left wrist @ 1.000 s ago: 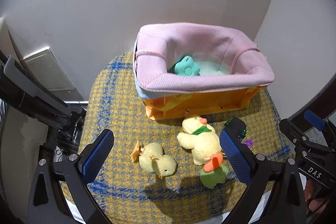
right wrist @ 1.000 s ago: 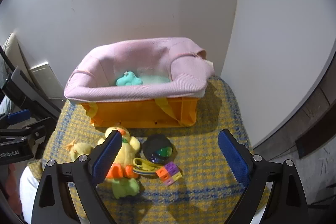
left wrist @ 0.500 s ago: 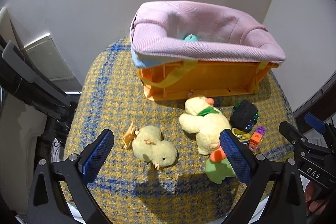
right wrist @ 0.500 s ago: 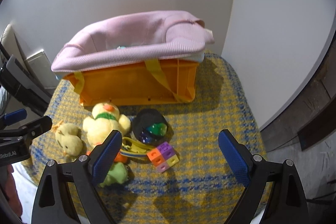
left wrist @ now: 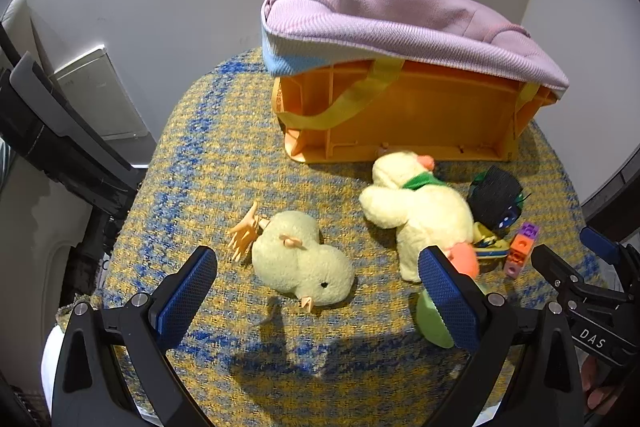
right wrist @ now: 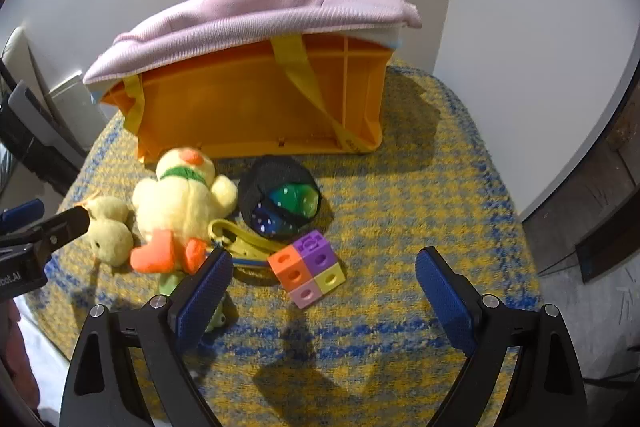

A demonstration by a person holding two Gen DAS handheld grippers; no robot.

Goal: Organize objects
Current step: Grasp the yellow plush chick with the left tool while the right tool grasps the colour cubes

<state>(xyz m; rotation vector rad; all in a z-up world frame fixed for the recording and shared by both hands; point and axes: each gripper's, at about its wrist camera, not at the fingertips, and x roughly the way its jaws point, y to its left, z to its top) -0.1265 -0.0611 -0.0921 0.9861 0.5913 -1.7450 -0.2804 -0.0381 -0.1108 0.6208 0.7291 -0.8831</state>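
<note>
Left wrist view shows the orange bin (left wrist: pixel 400 115) at the table's (left wrist: pixel 208 163) far edge, then the big duck (left wrist: pixel 420 211), the chick (left wrist: pixel 300 259) between the gaping, empty left tongs (left wrist: pixel 316 291), while the right tongs (right wrist: pixel 320 291), also agape, face the cube (right wrist: pixel 308 269), whose neighbouring strap (right wrist: pixel 244 241) could snag.

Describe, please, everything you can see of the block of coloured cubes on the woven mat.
The cube block looks like snapped-together plastic cubes: orange, purple, yellow and pink, each visible face with a round hole or raised stud. It sits on the yellow-and-blue woven mat, turned so a corner faces the right wrist camera, in front of the black pouch. Its orange side meets the yellow strap. It lies ahead of the open right tool, which does not touch it.
</note>
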